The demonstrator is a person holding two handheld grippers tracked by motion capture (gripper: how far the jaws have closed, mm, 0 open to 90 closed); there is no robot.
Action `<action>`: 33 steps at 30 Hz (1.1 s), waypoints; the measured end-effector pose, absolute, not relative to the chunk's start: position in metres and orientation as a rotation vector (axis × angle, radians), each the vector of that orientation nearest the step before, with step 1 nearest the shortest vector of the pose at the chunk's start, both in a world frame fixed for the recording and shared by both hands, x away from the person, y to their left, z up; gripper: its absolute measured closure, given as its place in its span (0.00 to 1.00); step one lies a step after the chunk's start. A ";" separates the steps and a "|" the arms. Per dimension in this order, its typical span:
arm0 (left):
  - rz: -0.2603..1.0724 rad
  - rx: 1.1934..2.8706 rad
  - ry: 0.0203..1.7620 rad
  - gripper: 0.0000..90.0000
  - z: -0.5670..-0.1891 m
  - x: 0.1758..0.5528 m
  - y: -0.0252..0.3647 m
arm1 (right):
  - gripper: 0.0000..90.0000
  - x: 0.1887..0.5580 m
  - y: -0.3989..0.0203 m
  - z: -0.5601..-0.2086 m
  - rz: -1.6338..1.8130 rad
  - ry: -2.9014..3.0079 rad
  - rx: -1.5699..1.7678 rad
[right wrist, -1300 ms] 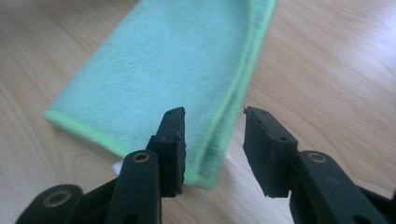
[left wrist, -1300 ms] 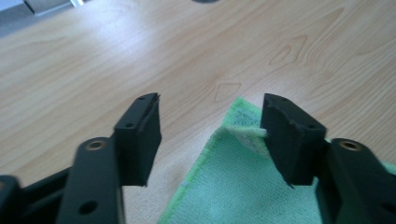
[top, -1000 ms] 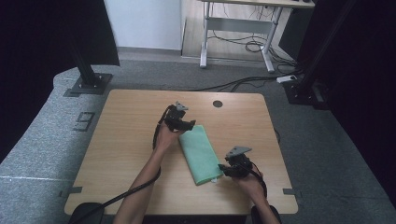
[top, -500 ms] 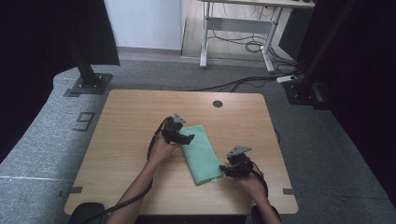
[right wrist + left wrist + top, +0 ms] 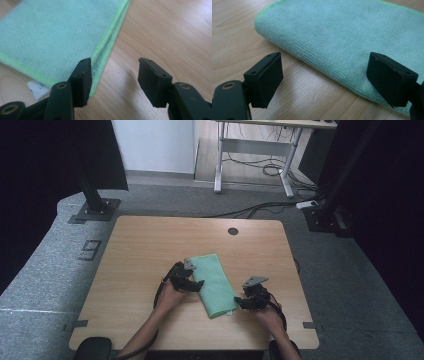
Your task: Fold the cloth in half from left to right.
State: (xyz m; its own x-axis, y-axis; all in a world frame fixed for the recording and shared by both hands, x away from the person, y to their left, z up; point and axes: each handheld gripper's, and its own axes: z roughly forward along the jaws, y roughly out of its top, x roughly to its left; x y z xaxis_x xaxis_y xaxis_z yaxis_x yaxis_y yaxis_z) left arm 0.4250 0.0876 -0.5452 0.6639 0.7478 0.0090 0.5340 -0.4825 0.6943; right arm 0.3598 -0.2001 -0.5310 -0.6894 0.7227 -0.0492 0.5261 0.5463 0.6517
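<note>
— What colour is the cloth (image 5: pixel 214 283)?
— Mint green, with a brighter green hem and a white tag.
— And the worktop (image 5: pixel 145 250)?
— Pale wood grain. The jaws are black.

The folded green microfibre cloth (image 5: pixel 342 37) runs off the left gripper view's top and right edges; a small white tag (image 5: pixel 37 88) lies half hidden beneath its corner.

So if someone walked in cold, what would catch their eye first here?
The folded green cloth lying in the middle of the wooden table. Then the two black grippers flanking it: the left gripper open at its folded edge, the right gripper open beside its near stitched corner.
</note>
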 end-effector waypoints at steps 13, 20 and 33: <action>0.421 2.202 0.985 0.13 -0.548 0.430 0.090 | 0.44 0.363 -0.190 -0.536 0.896 2.513 0.972; 0.447 2.218 0.998 0.12 -0.546 0.438 0.097 | 0.45 0.361 -0.182 -0.539 0.952 2.533 0.970; 0.478 2.203 1.061 0.11 -0.545 0.455 0.120 | 0.43 0.360 -0.139 -0.540 0.987 2.561 0.901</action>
State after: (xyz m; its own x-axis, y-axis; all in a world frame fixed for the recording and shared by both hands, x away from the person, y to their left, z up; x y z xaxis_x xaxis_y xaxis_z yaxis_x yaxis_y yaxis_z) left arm 0.4551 0.1204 -0.5454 0.6080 0.7926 0.0469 0.5603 -0.4702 0.6819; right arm 0.3601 -0.1395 -0.5403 -0.7767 0.6297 -0.0123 0.4587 0.5789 0.6742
